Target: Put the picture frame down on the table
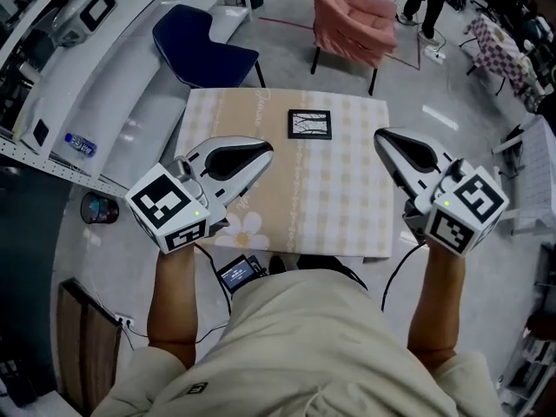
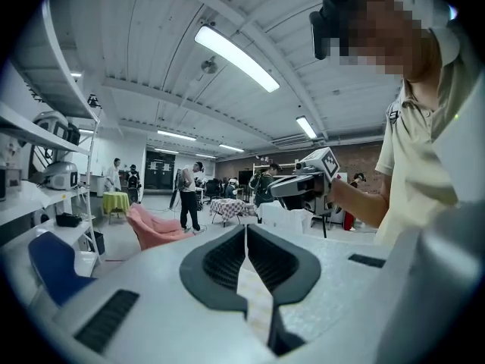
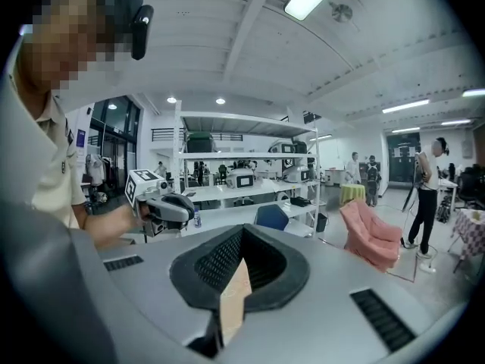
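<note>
Both of my tools are clenched on nothing: the left gripper (image 1: 263, 151) shows its dark pads pressed together with only a sliver of checked cloth visible through the slit below them, and the right gripper (image 1: 383, 137) is closed the same way, with no object between its pads. The picture frame (image 1: 310, 124) sits at twelve o'clock from me, near the far edge of the table (image 1: 347, 224) and well apart from both grippers. It looks to be lying flat with its face up, a black border around a pale picture crossed by dark lines. I judge the putting-down already done, since the frame rests on the cloth and I hold nothing. If that is right, the next move asks little of me beyond keeping both grippers clear of the frame so it is not nudged. The table wears a beige checked cloth with a white flower print (image 1: 248, 226) at its near edge, by my left gripper. Past the table a blue chair (image 1: 204, 46) stands at eleven o'clock and a pink armchair (image 1: 352, 16) at one o'clock. Long grey shelving (image 1: 78, 85) runs along my nine o'clock side, with a water bottle (image 1: 78, 144) lying on it. A person (image 1: 430, 3) stands at about one o'clock, far across the grey floor.
</note>
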The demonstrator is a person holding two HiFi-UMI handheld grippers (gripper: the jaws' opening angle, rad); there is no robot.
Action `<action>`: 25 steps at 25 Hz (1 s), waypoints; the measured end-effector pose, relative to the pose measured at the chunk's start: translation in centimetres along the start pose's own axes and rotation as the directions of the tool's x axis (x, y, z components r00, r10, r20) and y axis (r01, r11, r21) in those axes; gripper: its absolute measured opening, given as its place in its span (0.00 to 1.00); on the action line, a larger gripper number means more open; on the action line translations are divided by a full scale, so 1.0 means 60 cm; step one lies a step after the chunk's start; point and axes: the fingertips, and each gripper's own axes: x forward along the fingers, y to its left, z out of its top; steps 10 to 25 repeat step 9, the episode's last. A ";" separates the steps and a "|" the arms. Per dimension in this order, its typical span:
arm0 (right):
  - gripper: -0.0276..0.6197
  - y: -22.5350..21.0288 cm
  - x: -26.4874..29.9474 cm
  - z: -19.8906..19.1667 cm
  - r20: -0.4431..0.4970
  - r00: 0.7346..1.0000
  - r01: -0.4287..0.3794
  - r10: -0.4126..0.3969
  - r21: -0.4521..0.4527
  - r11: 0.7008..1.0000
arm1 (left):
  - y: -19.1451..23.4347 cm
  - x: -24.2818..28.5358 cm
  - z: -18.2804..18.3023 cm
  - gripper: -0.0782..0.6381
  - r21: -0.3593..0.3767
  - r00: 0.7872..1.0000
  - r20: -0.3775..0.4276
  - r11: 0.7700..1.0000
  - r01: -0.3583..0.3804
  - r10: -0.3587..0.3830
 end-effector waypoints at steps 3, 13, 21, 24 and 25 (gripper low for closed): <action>0.05 0.016 -0.015 0.008 0.010 1.000 -0.002 0.002 -0.016 1.000 | -0.016 -0.021 0.002 0.13 0.000 1.000 0.011 1.000 -0.010 0.010; 0.05 0.039 -0.023 0.016 0.011 1.000 -0.008 0.008 -0.028 1.000 | -0.024 -0.053 0.001 0.13 -0.004 0.999 0.023 0.999 -0.034 0.034; 0.05 0.039 -0.023 0.016 0.011 1.000 -0.008 0.008 -0.028 1.000 | -0.024 -0.053 0.001 0.13 -0.004 0.999 0.023 0.999 -0.034 0.034; 0.05 0.039 -0.023 0.016 0.011 1.000 -0.008 0.008 -0.028 1.000 | -0.024 -0.053 0.001 0.13 -0.004 0.999 0.023 0.999 -0.034 0.034; 0.05 0.039 -0.023 0.016 0.011 1.000 -0.008 0.008 -0.028 1.000 | -0.024 -0.053 0.001 0.13 -0.004 0.999 0.023 0.999 -0.034 0.034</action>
